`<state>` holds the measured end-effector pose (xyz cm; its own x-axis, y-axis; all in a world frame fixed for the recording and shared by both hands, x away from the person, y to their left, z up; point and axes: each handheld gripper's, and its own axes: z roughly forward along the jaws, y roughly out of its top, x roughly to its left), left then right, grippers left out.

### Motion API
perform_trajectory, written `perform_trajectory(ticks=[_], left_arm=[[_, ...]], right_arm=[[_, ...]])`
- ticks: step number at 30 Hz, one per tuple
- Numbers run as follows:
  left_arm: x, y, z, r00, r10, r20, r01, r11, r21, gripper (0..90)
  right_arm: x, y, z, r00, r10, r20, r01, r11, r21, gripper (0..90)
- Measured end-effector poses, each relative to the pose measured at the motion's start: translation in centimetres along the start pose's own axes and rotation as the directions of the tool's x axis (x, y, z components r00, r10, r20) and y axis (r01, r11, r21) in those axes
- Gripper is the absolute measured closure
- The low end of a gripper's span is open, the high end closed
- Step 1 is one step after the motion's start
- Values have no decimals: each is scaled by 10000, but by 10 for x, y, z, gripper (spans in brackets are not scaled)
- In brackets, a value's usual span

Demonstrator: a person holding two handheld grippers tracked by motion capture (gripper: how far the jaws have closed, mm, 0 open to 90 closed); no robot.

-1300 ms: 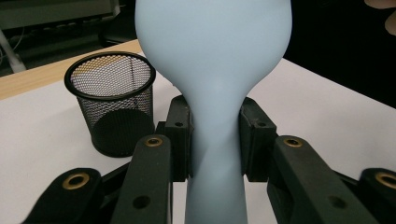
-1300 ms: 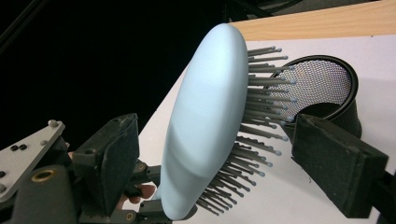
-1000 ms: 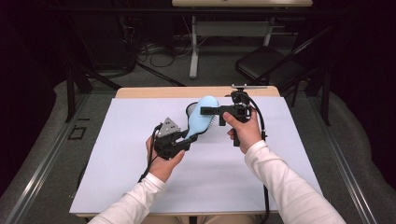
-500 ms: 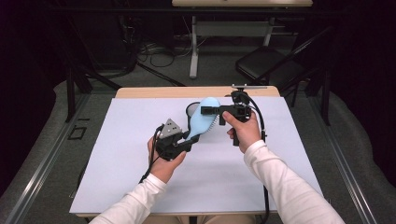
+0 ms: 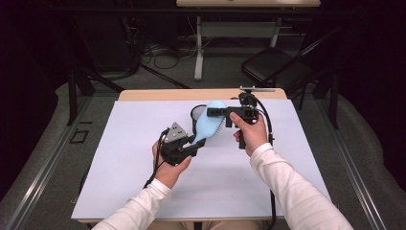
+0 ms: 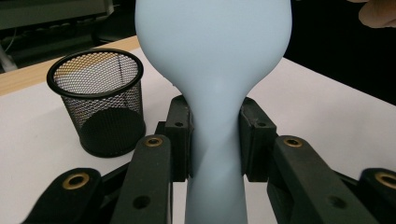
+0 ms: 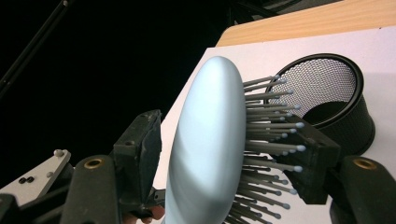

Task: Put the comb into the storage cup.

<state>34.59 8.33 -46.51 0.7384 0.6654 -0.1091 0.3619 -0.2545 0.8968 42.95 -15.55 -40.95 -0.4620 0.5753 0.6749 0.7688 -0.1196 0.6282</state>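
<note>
High view: right gripper (image 5: 214, 112) has just been closing around the hairbrush (image 5: 208, 123); left gripper (image 5: 197, 145) clamps its handle.

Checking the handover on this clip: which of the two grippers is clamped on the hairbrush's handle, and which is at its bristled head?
The left gripper grips the light blue hairbrush by its narrow handle. The right gripper straddles the head, its jaws just closing, one pad among the bristles.

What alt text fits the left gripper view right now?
The left gripper clamps the narrow handle of a pale blue hairbrush that rises up the frame. A black mesh cup stands upright on the white table to its left.
</note>
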Motion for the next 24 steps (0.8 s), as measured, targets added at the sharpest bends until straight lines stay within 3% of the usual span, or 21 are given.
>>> perform_trajectory(ticks=[24], left_arm=[[-1, -5, 2, 9999, 109, 41, -110, 9999, 81, 692]], right_arm=[[-3, 1, 0, 9992, 384, -63, -382, 9987, 342, 391]])
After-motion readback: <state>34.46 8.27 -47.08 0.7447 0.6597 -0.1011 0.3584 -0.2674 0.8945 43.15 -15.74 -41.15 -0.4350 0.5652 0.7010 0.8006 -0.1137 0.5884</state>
